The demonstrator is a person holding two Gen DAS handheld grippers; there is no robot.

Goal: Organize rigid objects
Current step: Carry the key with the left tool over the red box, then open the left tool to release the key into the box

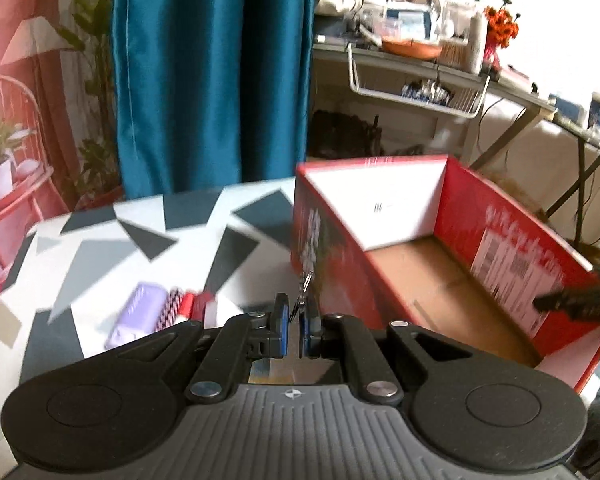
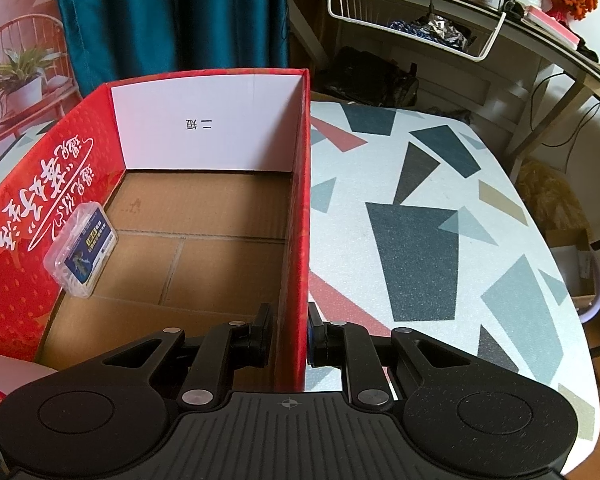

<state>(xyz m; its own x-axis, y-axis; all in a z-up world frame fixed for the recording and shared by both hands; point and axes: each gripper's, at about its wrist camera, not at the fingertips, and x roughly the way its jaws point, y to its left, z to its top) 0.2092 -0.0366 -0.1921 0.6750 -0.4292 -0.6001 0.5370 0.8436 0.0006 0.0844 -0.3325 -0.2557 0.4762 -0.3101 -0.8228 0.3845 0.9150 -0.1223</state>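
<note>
In the left wrist view, the left gripper (image 1: 298,322) is sitting at lower centre, its jaws clenched on a small thin metal thing (image 1: 305,292) (too blurred to name) that is sticking up from between the blue pads. Behind it, the red cardboard box (image 1: 512,248) is filling the right half of the frame, open at the top, with a brown floor. On the patterned table (image 1: 112,248) at lower left, a lilac case (image 1: 138,316) is lying beside a striped item (image 1: 170,312) and a red item (image 1: 194,304), all blurred.

In the right wrist view, the right gripper (image 2: 290,336) is sitting at lower centre, its jaws gripping the box's (image 2: 20,288) right wall, one finger inside and one outside. Inside the box, at the left of the frame, a clear plastic case with a blue label (image 2: 80,250) is leaning against the left wall. The table (image 2: 440,208) is stretching away on the right.
</note>
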